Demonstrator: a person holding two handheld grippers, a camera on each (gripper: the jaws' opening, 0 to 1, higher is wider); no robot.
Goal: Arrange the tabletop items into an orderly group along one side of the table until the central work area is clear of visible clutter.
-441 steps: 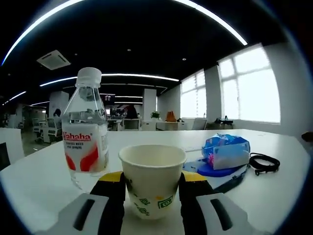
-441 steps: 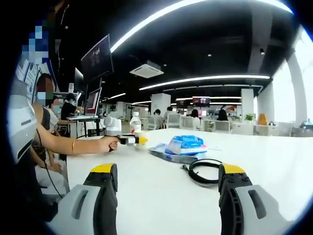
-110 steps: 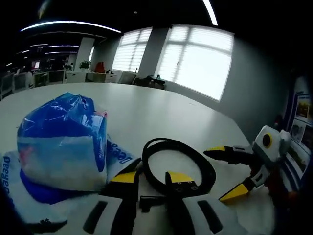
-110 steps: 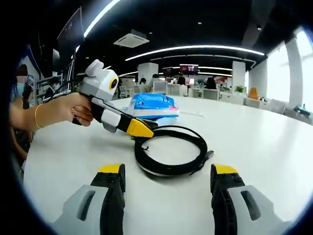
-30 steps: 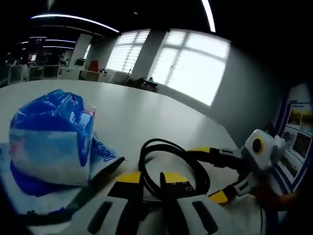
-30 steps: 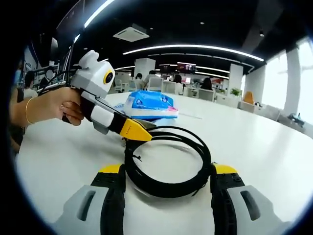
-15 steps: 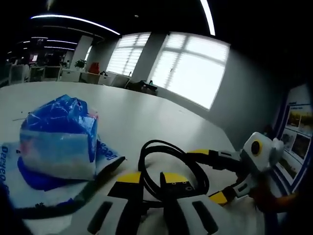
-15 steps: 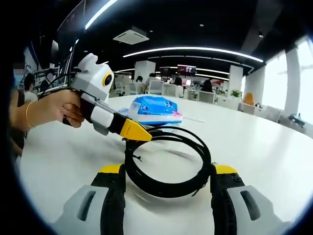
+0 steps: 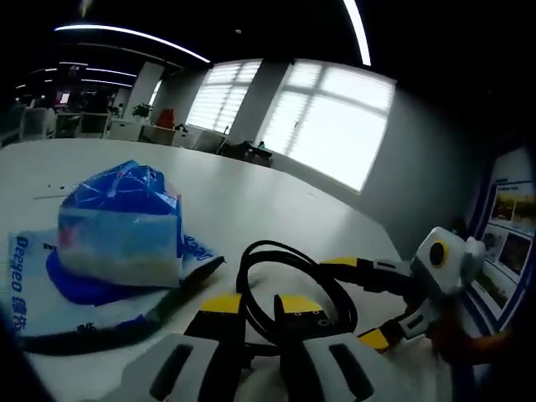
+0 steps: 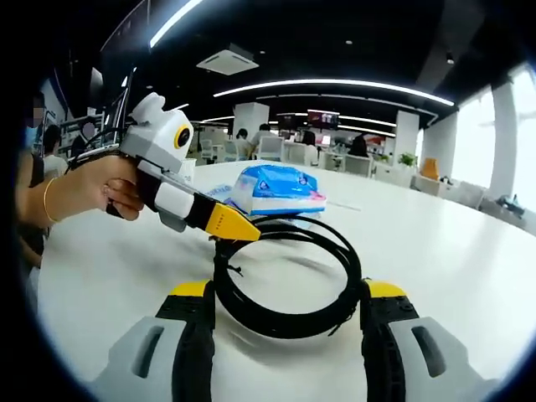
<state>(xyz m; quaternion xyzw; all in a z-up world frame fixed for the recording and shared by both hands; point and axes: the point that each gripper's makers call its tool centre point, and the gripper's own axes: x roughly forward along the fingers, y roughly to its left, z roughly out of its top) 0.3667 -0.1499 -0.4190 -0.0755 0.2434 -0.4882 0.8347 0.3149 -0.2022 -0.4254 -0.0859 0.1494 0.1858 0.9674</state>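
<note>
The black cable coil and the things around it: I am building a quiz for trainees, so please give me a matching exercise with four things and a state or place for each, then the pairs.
Things:
1. black cable coil
2. left gripper
3. right gripper
4. blue packet

States or places:
A. open, one jaw on each side of the coil
B. resting on a flat blue and white bag
C. shut on the coil's edge
D. lying on the white table, in a loop

Pairs: 1-D, 2-C, 3-A, 4-B
</note>
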